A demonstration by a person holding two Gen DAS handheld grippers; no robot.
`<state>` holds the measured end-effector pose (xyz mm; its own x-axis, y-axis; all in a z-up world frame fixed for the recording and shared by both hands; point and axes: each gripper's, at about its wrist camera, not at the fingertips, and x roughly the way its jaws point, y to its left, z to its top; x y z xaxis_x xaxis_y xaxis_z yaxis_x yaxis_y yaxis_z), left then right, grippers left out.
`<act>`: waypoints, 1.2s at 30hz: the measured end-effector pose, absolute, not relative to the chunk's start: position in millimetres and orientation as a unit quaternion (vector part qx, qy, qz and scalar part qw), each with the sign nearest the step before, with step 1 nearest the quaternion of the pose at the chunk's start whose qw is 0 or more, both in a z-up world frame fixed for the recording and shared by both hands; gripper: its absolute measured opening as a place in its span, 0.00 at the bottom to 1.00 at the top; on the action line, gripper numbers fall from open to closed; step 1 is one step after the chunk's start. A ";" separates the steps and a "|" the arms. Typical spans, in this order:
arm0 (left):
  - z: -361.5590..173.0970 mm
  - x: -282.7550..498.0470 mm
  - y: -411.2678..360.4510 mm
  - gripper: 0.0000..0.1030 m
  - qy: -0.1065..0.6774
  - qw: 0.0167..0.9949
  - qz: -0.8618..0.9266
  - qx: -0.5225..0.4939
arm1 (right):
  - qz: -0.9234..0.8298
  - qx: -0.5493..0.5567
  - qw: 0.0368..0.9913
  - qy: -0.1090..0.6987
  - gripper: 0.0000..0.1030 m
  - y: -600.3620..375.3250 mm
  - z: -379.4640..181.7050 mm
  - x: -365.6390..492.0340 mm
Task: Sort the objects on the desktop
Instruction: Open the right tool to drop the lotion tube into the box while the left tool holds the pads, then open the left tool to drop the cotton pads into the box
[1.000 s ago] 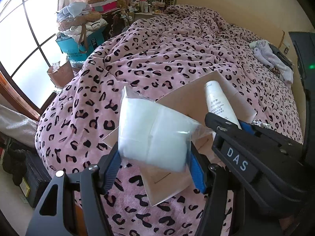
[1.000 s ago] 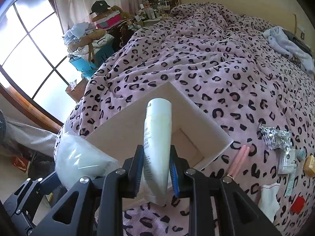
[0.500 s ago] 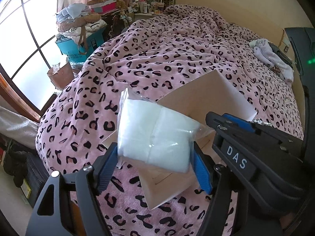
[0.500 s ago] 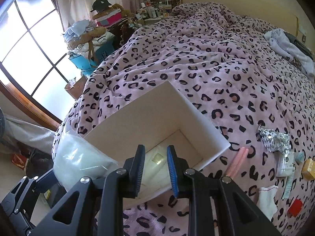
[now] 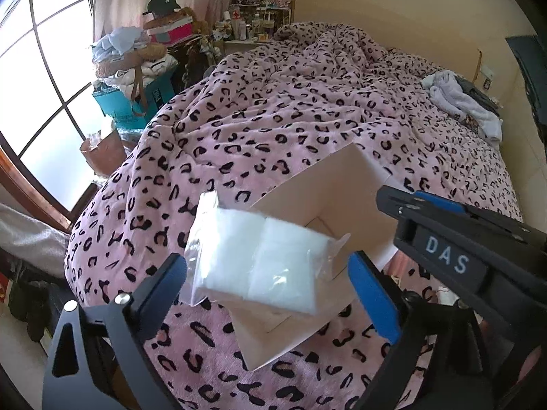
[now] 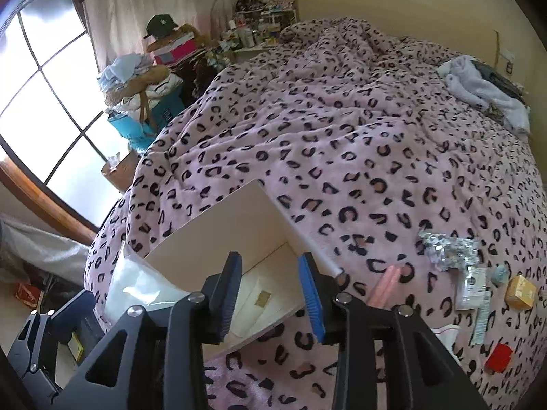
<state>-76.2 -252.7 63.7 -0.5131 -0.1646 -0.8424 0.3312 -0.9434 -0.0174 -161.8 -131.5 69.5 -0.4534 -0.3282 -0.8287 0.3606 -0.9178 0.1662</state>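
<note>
Plainly, my left gripper point(image 5: 266, 270) stands with its 2 blue-padded jaws wide apart, and the clear plastic bag of white cotton pads point(image 5: 259, 256) floats between them with a gap on either side, right over the near left corner of the open white cardboard box point(image 5: 328, 188); whether anything bears it from below I cannot tell, and its edges are smeared. My right gripper point(image 6: 271, 294) holds nothing, its jaws parted over the near rim of that box, and on the box floor something white with a small gold mark point(image 6: 263, 299) lies flat. I judge the bag light, soft and squashy, its film slick and crinkly, so a pinch across the thick middle of the wad would serve better than one on the loose film at the edges. Toward the right edge of the pink leopard-print blanket point(image 6: 342, 136) lie a crumpled silver foil wrapper point(image 6: 444, 247), a pair of pink sticks point(image 6: 386, 285), a yellow cube point(image 6: 521, 292) and a small red block point(image 6: 499, 358): all small and light by the look, the foil easily crushed, the sticks thin and likely to roll.
</note>
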 end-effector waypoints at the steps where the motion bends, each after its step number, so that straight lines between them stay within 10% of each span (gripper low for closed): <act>1: 62.8 -77.3 -251.4 0.97 0.089 0.139 -0.866 0.473 | -0.854 0.480 0.199 0.015 0.35 -128.2 71.7 -162.0; 36: 80.8 -66.4 -201.7 1.00 0.101 0.078 -0.877 0.462 | -0.884 0.452 0.115 -0.028 0.36 -10.2 94.6 -113.7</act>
